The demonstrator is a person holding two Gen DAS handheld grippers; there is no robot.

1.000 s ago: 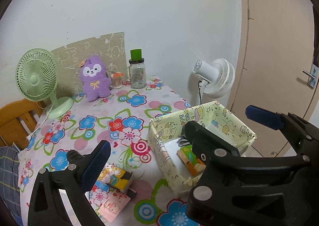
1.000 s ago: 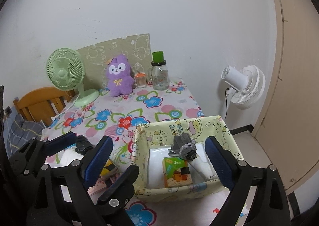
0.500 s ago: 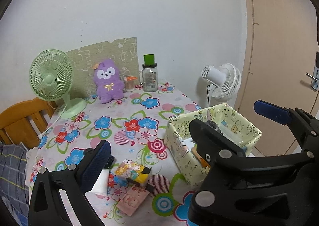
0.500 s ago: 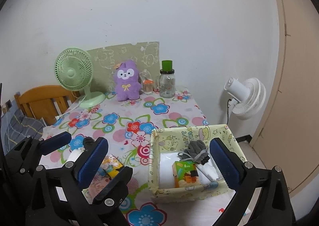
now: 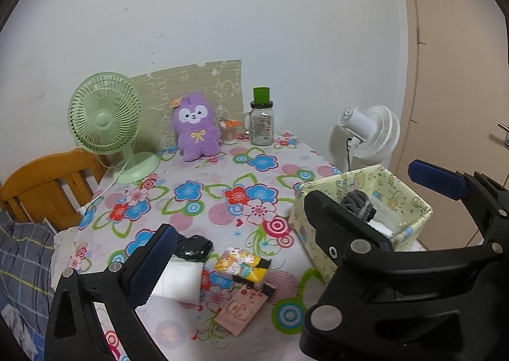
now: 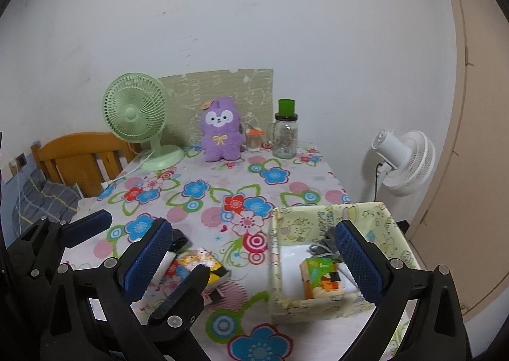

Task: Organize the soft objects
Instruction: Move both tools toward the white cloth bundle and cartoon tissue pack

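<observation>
No legible text or labels

The white folded cloth [image 5: 178, 278] is partly hidden by the left gripper's [image 5: 288, 224] blue pad. The yellow box's [image 5: 410, 202] contents are largely screened by the right gripper's [image 6: 251, 260] black arm. The small jar [image 6: 253, 138] beside the purple plush [image 6: 221, 130] is too small to be identified.

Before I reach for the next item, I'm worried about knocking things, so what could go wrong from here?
The box sits near the table's right edge; a push might slide it off. The packets, white cloth and black bundle lie close together, so the open left tongs may catch two things at once.
</observation>
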